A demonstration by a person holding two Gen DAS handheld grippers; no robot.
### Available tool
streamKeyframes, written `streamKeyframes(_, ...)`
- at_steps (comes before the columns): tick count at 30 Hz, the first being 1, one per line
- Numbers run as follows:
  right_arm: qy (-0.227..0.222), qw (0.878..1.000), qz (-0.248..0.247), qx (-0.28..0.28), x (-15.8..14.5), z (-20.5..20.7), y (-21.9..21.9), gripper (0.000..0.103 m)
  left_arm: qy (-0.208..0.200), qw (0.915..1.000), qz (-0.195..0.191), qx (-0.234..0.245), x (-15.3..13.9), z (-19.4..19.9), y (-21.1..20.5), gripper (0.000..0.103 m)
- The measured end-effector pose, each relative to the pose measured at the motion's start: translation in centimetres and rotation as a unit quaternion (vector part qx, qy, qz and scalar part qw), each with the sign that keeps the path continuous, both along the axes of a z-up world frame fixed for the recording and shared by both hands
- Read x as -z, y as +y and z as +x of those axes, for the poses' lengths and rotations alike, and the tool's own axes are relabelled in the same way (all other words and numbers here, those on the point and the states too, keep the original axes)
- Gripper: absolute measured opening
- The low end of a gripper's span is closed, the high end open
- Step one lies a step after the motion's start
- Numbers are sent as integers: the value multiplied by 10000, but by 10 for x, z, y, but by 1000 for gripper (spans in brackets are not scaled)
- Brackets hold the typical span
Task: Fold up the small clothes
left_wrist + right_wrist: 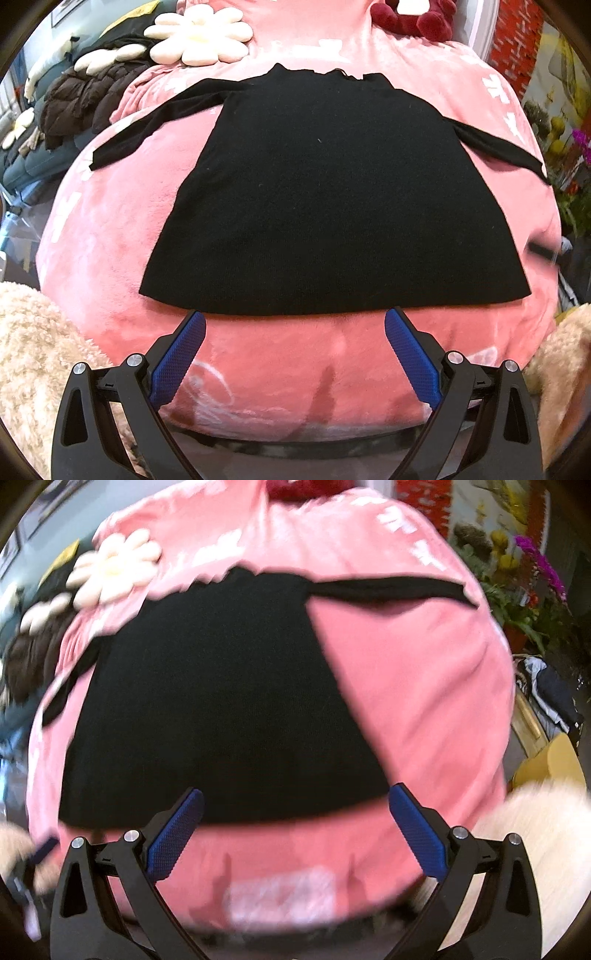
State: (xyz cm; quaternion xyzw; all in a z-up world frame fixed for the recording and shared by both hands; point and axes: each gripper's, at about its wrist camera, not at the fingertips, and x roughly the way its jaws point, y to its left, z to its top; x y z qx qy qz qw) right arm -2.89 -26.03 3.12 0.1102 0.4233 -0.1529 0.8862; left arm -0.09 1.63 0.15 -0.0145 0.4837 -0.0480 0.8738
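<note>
Both my wrist cams look forward, low, near hem of black sweater [317,192] [221,701]; right view angled further right, blurred.

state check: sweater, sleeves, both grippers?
Sweater: spread flat on the pink blanket, unfolded, hem nearest the grippers.
Left sleeve: stretched out sideways.
Right sleeve: stretched out sideways.
Left gripper: open, empty, at the hem.
Right gripper: open, empty, at the hem.

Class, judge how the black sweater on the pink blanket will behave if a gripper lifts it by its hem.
The black sweater looks like thin knit lying flat, so it would probably droop limply. Its spread sleeve would likely trail. The plush pink blanket may drag it.
</note>
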Motion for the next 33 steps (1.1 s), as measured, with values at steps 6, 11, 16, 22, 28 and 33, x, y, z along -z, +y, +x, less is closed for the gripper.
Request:
streamKeyframes(6,-371,9921,493,1091,-27,73,-164,71,114,9997,-210,-81,1,16,0,95)
streamKeyframes(11,-377,9773,752,1944,-3,118,-278,68,349,9992,-213,-37,9,31,-3,95)
streamKeyframes(16,-465,9592,1127,2551,31,147,-347,68,630,9977,-243,-68,17,49,-4,95)
streamKeyframes(22,-691,9490,1333,2773,52,170,-374,48,735,9971,-195,33,22,67,-9,95)
streamKeyframes(28,-1491,9575,1396,2036,1,196,-341,2,662,9972,-342,49,18,86,-11,95)
streamKeyframes(33,-1926,9680,1596,171,-68,262,-222,2,497,9975,-494,117,9,96,-9,95)
